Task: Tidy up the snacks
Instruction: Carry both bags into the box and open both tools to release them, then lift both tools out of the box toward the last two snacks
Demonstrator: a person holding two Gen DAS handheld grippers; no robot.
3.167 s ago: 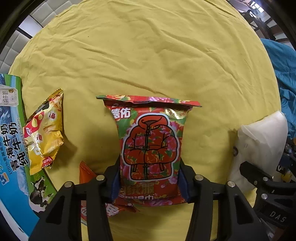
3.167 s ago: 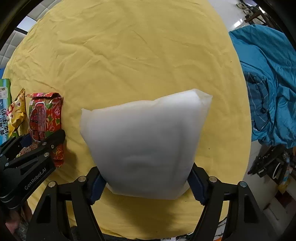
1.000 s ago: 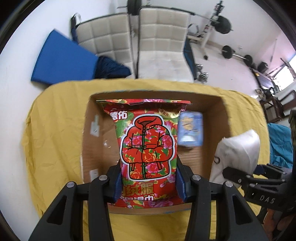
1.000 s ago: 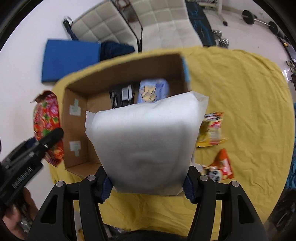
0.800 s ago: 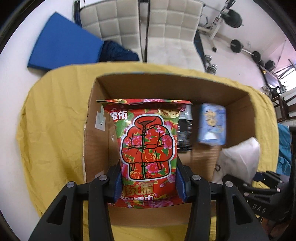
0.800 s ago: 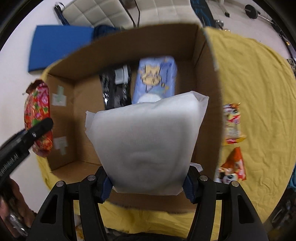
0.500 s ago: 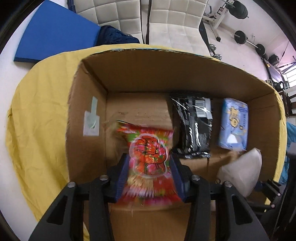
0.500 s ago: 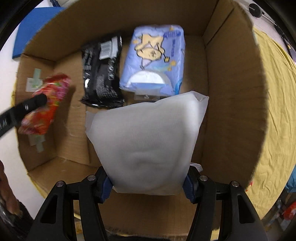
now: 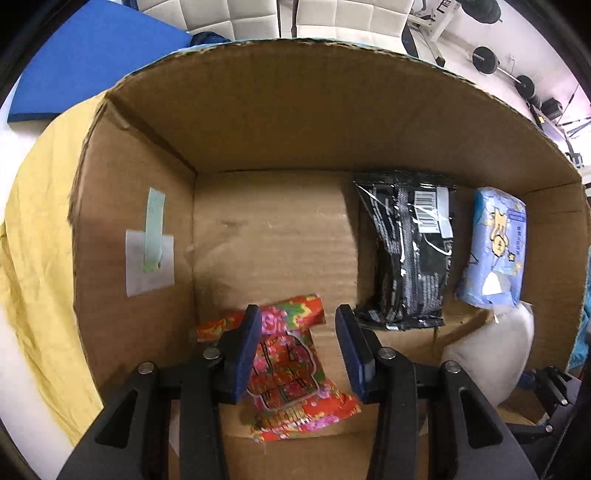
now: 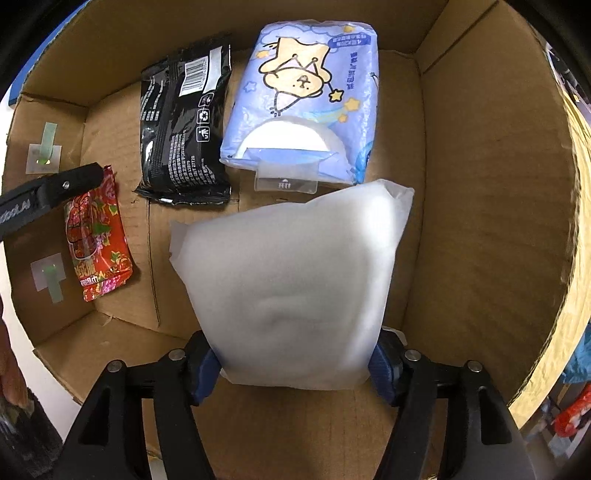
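Both grippers hang over an open cardboard box (image 9: 133,192) (image 10: 491,206). The red flowered snack bag (image 9: 291,373) (image 10: 96,236) lies loose on the box floor at its left end, below my open left gripper (image 9: 295,347). One left finger (image 10: 70,184) reaches in over that bag in the right wrist view. My right gripper (image 10: 295,363) is shut on a white frosted bag (image 10: 291,284) (image 9: 487,350), holding it above the floor near the right wall.
A black snack pack (image 9: 406,251) (image 10: 184,129) and a pale blue cartoon pack (image 9: 495,251) (image 10: 306,103) lie on the box floor toward the far wall. Yellow cloth (image 9: 33,258) covers the table around the box. White chairs (image 9: 236,14) stand beyond.
My left gripper opened and the red flowered bag dropped onto the box floor. Both grippers came lower into the box; the right one still holds the white bag.
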